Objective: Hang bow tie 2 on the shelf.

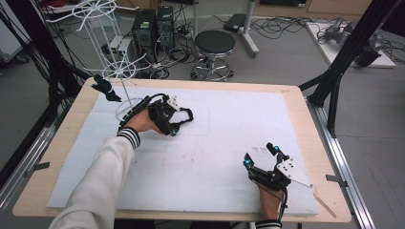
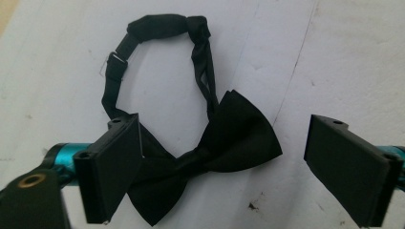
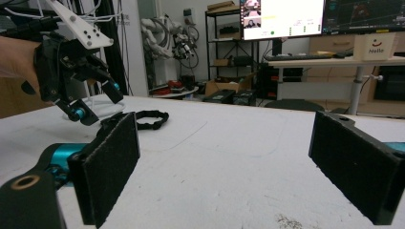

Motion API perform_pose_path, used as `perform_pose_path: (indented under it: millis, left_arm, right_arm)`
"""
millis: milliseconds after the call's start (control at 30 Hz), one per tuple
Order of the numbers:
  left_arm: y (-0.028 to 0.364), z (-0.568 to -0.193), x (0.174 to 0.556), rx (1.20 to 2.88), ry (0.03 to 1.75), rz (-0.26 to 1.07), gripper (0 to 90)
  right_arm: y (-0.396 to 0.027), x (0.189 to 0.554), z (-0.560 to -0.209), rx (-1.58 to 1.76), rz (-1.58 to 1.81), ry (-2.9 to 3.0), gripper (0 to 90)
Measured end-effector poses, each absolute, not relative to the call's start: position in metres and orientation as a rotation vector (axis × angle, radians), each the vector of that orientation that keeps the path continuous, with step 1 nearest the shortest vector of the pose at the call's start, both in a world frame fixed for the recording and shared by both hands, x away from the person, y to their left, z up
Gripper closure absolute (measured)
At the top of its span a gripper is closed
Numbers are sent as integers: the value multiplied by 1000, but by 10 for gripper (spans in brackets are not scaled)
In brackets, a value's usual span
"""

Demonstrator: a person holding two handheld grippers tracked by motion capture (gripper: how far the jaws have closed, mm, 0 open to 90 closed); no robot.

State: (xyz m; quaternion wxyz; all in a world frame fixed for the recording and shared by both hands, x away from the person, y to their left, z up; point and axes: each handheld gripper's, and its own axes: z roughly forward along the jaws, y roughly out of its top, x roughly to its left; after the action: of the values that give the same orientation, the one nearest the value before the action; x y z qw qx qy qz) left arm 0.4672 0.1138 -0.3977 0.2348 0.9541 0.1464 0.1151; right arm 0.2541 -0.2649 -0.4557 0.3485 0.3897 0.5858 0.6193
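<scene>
White padding [image 1: 215, 157] covered a pale wooden table [image 1: 305, 143], with grey floor, a black stool [image 1: 215, 45], two computer towers [image 1: 154, 26] and loose cables beyond the far edge. At the table's far left corner stood a white wire rack [image 1: 111, 52] with a second dark item [image 1: 106, 88] hanging from it; the rack base sat just beside the left hand [image 1: 141, 121]. Nothing lay between the two grippers on the padding.

The high view placed the left gripper [image 1: 173, 125] on the far left part of the padding, angled down over a black bow tie [image 1: 186, 114], mostly covered from that angle. The left gripper view gave the detail: the bow tie [image 2: 224, 143] lay flat on the padding, its strap looped away from the jaws, a metal clasp on the strap. The right gripper view showed monitors and shelving in the background, plus the strap loop [image 3: 152, 119] lying flat beside the left gripper [image 3: 93, 107].

The left gripper [image 2: 224, 167] had its jaws spread wide. One pad overlapped one wing of the bow; the other stood clear of the opposite wing, with no pinch made.

The right gripper [image 1: 260, 155] sat near the table's near right edge, well apart from the bow tie, jaws spread and holding nothing.
</scene>
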Motion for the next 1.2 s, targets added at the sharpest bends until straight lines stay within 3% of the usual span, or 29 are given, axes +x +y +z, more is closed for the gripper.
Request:
perform_pose_path:
  millis: [567,1200]
  left_arm:
    - [114,-406,471,2697,370,292,301]
    - [112,-408,471,2710,391,296,389]
  right_arm:
    - [-266,254,-456,1011,1610,1514,94]
    - [-266,254,-456,1010,1611,1513,94]
